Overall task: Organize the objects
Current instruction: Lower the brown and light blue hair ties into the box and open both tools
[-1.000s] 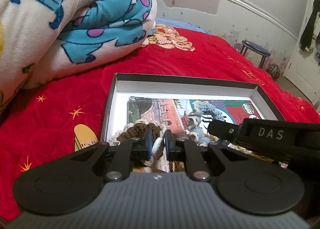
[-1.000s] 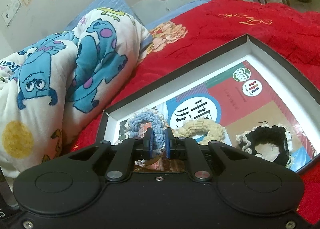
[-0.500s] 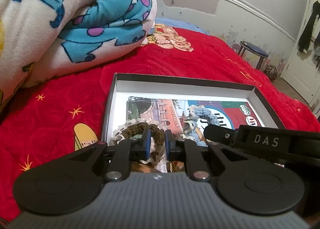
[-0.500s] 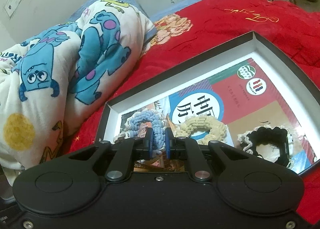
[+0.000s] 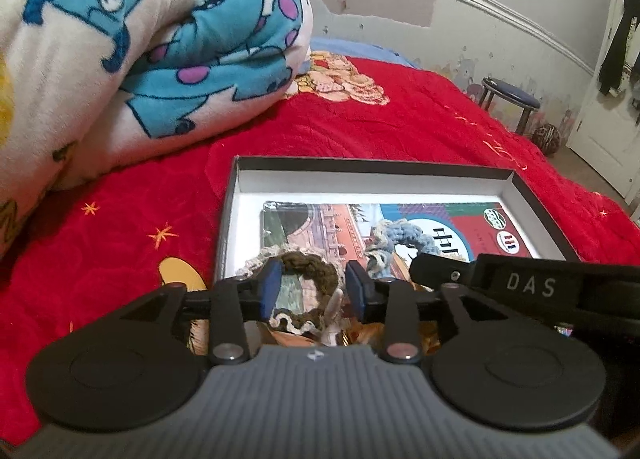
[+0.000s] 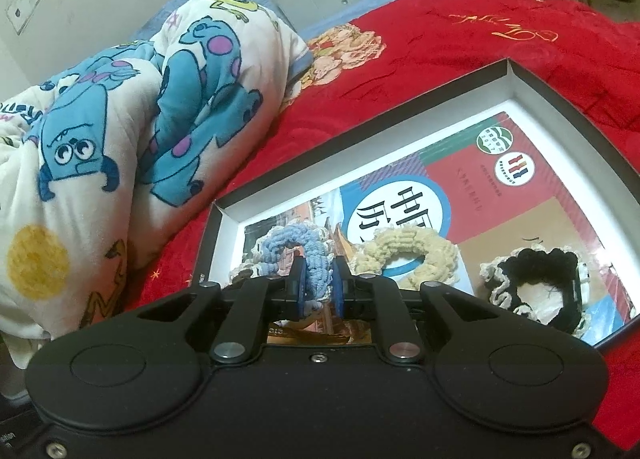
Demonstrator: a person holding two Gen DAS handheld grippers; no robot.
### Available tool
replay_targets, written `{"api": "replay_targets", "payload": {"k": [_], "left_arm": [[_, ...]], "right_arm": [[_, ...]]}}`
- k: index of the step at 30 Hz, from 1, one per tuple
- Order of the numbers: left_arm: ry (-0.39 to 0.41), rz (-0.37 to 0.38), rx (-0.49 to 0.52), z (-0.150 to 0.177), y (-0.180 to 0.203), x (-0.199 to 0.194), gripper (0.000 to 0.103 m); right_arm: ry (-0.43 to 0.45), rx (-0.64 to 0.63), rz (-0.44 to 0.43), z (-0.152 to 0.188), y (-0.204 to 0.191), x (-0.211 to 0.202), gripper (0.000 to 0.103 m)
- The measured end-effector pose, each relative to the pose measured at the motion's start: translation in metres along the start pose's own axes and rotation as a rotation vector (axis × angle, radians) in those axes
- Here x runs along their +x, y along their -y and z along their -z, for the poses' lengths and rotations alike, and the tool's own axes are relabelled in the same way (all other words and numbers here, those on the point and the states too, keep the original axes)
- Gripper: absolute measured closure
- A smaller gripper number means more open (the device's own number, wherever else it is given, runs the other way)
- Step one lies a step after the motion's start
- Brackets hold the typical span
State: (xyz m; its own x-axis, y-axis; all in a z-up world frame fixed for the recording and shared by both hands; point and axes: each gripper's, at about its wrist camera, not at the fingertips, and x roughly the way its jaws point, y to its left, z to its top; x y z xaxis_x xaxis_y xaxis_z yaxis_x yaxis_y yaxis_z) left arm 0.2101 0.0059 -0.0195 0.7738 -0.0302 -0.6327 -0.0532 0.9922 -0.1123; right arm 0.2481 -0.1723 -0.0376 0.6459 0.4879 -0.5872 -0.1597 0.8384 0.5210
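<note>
Red bedding point(image 5: 380, 131) spreads under everything, with one rolled monster-print blanket point(image 5: 140, 39) far ahead and left of both grippers and one stool point(image 5: 510, 101) by the far wall.

One shallow dark box point(image 6: 580, 115) with white inner walls lies on the bedding just ahead of both pairs of jaws. One printed book point(image 6: 460, 195) covers its floor.

Four crocheted scrunchies lie on the book. The brown scrunchie point(image 5: 310, 271) sits between the left jaws, in the box's near left corner. The blue scrunchie point(image 6: 298, 249) stands on edge in the right jaws, just right of the brown one. The cream scrunchie point(image 6: 408, 255) lies flat just right of the right jaws. The black scrunchie point(image 6: 536, 283) lies farther right, near the box's right wall.

Left gripper point(image 5: 314, 285) points down at a slant into the box. Its jaws are opening and stand apart on either side of the brown scrunchie, the pads clear of it.

Right gripper point(image 6: 318, 285) slants down likewise, close beside the left one. Its jaws are nearly together, clamped on the blue scrunchie's near loop, which bulges above the pads.
</note>
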Motion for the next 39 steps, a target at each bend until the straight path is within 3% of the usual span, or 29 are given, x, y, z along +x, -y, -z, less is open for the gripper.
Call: {"api": "replay_targets", "payload": {"k": [11,21,33,39], "left_arm": [[0.021,-0.016,0.024,-0.002,0.001,-0.006,0.046],[0.055,-0.01,0.007,-0.007,-0.005,-0.021,0.045],[0.12,0.094,0.001,-0.013,-0.007,-0.064,0.037],[0.096,0.177,-0.038,-0.016,-0.013,-0.076,0.03]], "right_arm": [[-0.017,0.034,-0.023,-0.002,0.005,-0.001,0.086],[0.008,-0.023,-0.051,-0.01,-0.014,-0.022,0.071],[0.119,-0.069,-0.043,-0.019,-0.03,-0.087,0.062],[0.156,-0.089,0.0,-0.019,-0.029,-0.115,0.055]]}}
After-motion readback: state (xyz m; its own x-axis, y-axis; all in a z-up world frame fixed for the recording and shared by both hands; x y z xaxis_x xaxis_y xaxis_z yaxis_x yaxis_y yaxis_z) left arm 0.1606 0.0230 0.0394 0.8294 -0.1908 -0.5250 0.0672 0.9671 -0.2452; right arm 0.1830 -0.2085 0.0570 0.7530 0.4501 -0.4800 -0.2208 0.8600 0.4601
